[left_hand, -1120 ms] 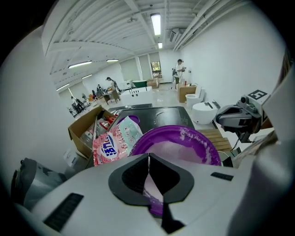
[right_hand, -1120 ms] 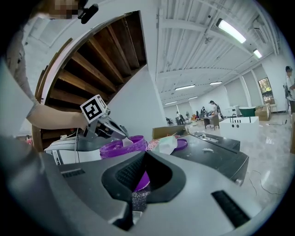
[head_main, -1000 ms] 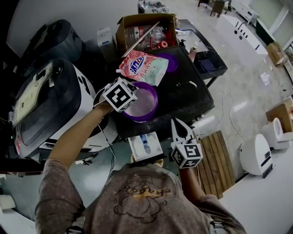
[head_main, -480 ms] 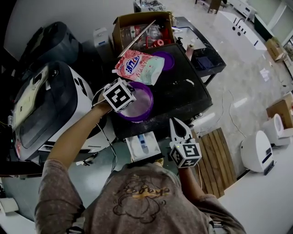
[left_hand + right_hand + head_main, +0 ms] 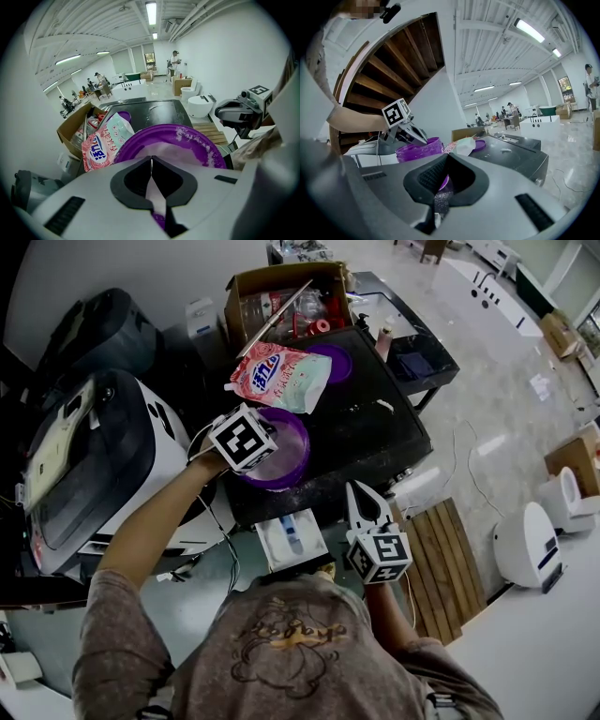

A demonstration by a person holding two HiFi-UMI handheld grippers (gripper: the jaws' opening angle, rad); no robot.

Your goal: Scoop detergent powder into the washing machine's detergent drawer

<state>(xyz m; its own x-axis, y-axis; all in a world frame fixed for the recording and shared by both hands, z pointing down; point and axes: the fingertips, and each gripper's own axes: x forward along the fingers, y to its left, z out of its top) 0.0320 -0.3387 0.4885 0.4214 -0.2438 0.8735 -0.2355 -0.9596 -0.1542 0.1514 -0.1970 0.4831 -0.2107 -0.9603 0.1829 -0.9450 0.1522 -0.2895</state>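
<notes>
A purple bowl (image 5: pixel 292 439) holding white powder (image 5: pixel 180 152) sits at the front left of the black table (image 5: pixel 375 432). My left gripper (image 5: pixel 265 454) hangs over the bowl's near rim. Its jaws are shut (image 5: pixel 151 161), and only powder and purple rim show through the slit behind the tips. A pink detergent bag (image 5: pixel 279 379) lies just behind the bowl. The white detergent drawer (image 5: pixel 292 538) stands pulled out below the table's front edge. My right gripper (image 5: pixel 357 491), shut and empty, hovers right of the drawer and points at the table edge (image 5: pixel 447 157).
The washing machine (image 5: pixel 94 456) stands left of the table. A purple lid (image 5: pixel 336 362) lies behind the bag, and an open cardboard box (image 5: pixel 281 296) of clutter sits at the back. A wooden pallet (image 5: pixel 445 568) lies on the floor to the right.
Both grippers keep their places relative to the bowl and the drawer. Only the head view has shifted slightly, sliding the scene up and to the left.
</notes>
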